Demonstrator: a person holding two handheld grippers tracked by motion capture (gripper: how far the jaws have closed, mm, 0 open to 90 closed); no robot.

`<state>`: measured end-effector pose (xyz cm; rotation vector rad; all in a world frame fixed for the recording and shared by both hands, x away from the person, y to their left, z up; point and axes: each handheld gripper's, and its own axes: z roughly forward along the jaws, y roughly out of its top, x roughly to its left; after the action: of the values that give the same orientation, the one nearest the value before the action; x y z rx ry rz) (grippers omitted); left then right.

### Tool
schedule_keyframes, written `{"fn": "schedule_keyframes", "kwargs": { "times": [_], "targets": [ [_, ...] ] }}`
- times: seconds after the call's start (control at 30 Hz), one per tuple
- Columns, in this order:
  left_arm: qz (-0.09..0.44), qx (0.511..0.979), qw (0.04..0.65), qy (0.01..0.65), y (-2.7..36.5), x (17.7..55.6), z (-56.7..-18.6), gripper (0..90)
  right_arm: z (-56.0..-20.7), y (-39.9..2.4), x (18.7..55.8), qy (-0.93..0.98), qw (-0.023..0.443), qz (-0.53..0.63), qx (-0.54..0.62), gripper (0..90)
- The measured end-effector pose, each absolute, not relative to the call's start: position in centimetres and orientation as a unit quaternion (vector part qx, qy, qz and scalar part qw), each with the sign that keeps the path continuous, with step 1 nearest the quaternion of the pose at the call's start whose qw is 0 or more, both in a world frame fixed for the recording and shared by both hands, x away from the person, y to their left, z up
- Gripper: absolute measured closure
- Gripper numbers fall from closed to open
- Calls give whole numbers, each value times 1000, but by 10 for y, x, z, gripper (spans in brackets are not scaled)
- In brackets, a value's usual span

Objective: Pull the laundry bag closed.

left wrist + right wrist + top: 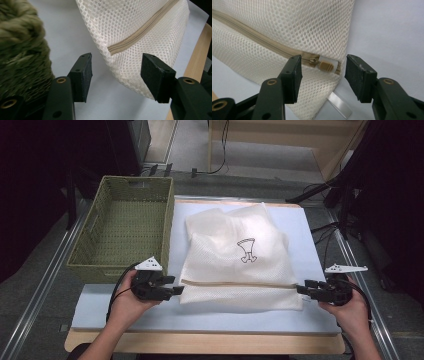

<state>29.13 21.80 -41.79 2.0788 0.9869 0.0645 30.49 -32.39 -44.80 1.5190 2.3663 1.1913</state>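
Pale-blue tabletop [125, 312] | mesh bag [235, 265] folded mid-frame, zip shut | L gripper [176, 290] & R gripper [301, 289] jaws apart, released | basket [85, 255] upper left, bag not in yet

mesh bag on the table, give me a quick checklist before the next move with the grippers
1. Left gripper open at the bag's left end: ok, pads stand apart with the mesh bag between them, not pressed.
2. Right gripper open at the bag's right end: ok, its jaws stand either side of the zipper pull.
3. Zipper closed: cannot tell for its whole length; the pull sits at the right end.
4. Bag lying flat on the blue mat: ok.
5. Green basket ready to receive: ok, nothing shows inside.
6. Left gripper clear of the basket: not ok, the weave is close beside its jaw.
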Motion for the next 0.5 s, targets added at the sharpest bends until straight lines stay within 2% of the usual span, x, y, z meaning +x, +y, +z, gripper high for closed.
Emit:
{"fn": "schedule_keyframes", "kwargs": {
  "times": [0.13, 0.5],
  "targets": [
    [33, 821, 414, 391, 222, 288, -417, 399, -446, -325, 308, 768, 51, 399, 499, 439],
    [44, 812, 414, 408, 234, 280, -417, 381, -445, -328, 319, 755, 80, 393, 519, 406]
  ]
}}
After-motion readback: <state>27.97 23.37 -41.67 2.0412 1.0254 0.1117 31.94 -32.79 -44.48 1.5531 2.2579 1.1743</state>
